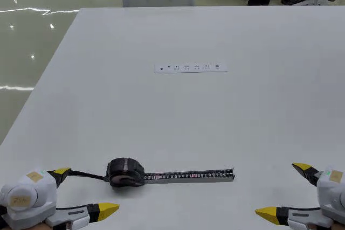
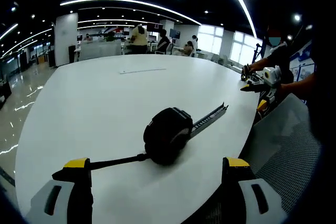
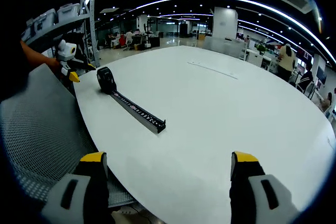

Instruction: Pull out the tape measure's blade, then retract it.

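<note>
We count one tape measure (image 1: 125, 172), lying near the front edge of the white table (image 1: 188, 117). Its blade (image 1: 188, 175) is drawn out part way to the right and rests flat on the top. One black strap (image 1: 86, 175) runs from the case toward our left gripper (image 1: 85, 189), whose two yellow-tipped jaws stand wide apart; we cannot tell whether strap and jaw touch. Our right gripper (image 1: 284, 190) is spread wide too, well apart from the blade's end. One long white strip (image 1: 190, 68) lies further back. A shelf (image 3: 79, 19) carries pale bins (image 3: 50, 17); we cannot tell their contents.
</note>
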Motion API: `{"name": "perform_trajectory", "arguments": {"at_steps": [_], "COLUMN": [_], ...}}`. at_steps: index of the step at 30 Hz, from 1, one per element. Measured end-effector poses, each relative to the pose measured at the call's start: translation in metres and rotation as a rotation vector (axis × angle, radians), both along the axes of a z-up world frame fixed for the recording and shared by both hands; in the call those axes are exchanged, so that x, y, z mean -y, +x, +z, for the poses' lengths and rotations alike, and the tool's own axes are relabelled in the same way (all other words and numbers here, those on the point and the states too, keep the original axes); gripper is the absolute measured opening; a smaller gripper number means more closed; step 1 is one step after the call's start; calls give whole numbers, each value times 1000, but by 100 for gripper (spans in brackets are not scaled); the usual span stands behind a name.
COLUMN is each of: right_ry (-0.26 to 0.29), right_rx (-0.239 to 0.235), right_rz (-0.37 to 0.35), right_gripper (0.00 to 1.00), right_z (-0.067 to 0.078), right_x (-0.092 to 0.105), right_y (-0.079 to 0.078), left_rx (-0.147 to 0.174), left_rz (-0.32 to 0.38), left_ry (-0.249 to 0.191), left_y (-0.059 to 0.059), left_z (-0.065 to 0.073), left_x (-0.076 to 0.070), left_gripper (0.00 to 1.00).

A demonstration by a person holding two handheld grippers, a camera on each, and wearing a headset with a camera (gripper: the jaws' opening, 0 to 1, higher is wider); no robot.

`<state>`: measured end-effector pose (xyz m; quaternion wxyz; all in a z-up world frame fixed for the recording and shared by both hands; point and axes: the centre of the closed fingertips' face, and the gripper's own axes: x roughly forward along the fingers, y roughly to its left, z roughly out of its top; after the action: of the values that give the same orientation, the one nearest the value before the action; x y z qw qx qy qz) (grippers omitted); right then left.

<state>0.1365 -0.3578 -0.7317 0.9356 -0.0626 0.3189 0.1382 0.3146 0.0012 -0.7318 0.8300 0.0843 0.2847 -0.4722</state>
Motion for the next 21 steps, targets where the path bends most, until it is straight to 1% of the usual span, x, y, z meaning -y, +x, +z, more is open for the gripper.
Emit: {"name": "perform_trajectory", "arguments": {"at_steps": [2, 3, 5, 7, 10, 12, 13, 16, 18, 21], "right_ry": [-28, -26, -17, -10, -6, -10, -10, -24, -26, -27], "right_rx": [-9, -9, -15, -21, -18, -7, -5, -3, -9, -10], "right_rz": [27, 33, 30, 29, 30, 34, 36, 40, 40, 44], "right_gripper": [99, 99, 99, 99, 99, 99, 99, 98, 98, 98], "right_z": [-3, -6, -8, -10, -9, -5, -4, -3, -3, -2], "right_x": [-3, -4, -5, -5, -5, -5, -4, -2, 0, -1], "right_y": [-3, -5, -8, -11, -12, -10, -10, -9, -10, -11], "left_rx": [-5, -3, 12, 27, 37, 47, 47, 44, 34, 39], "left_rz": [15, 19, 24, 18, -1, -1, 2, -1, 3, 1], "left_ry": [-13, -10, -7, -11, -5, -14, -19, -12, -12, -13], "left_y": [3, 4, 7, 9, 9, 10, 11, 11, 11, 12], "left_z": [0, 1, 3, 9, 14, 17, 17, 13, 11, 12], "left_x": [-4, -5, -7, -5, -1, 2, 3, 3, 2, 2], "left_gripper": [100, 100, 100, 100, 100, 100, 100, 100, 100, 100]}}
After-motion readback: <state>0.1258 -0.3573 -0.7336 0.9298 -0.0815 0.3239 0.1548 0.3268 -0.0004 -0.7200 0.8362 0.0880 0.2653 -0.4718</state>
